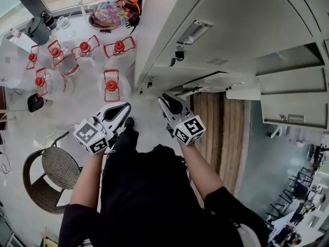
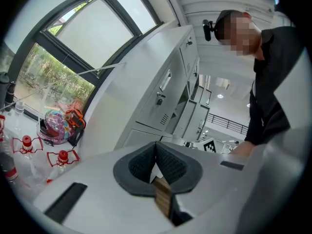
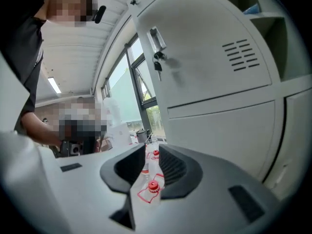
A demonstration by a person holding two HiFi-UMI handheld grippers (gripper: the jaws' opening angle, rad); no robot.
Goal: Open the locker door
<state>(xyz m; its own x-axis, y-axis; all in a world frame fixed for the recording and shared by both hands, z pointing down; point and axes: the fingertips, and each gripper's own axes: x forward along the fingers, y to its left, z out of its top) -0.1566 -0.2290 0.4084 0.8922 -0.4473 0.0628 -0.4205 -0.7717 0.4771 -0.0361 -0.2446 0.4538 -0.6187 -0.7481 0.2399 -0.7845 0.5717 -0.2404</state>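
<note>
The person stands facing a bank of grey lockers, a gripper in each hand, both held up clear of everything.

The left gripper (image 1: 119,112) has its fingers (image 2: 173,165) closed tip to tip. Only a small wedge of gap remains behind the tips, and nothing is in it. Past those fingertips and off to their left is a white table (image 1: 77,94) with clear bottles (image 1: 111,84) that have red caps. Beyond them a colourful bundle (image 1: 108,12) sits by the window.

The right gripper (image 1: 168,104) has its fingers (image 3: 171,165) a little apart, with a narrow open slot between the dark ribbed pads. Nothing is held there. Only the distant red-capped bottles show through the slot.

The locker door (image 3: 209,48) is above those fingers and to their right, well apart from them and not touched. It appears flush with its frame. Its metal handle (image 3: 156,37) is near the door's left edge, and a key (image 3: 158,66) hangs just under it. A block of vent slots (image 3: 241,55) is further to the right. From the head view, the same door (image 1: 221,30) lies beyond the right fingertips.

A woven chair (image 1: 51,176) stands beside the person's left arm.
</note>
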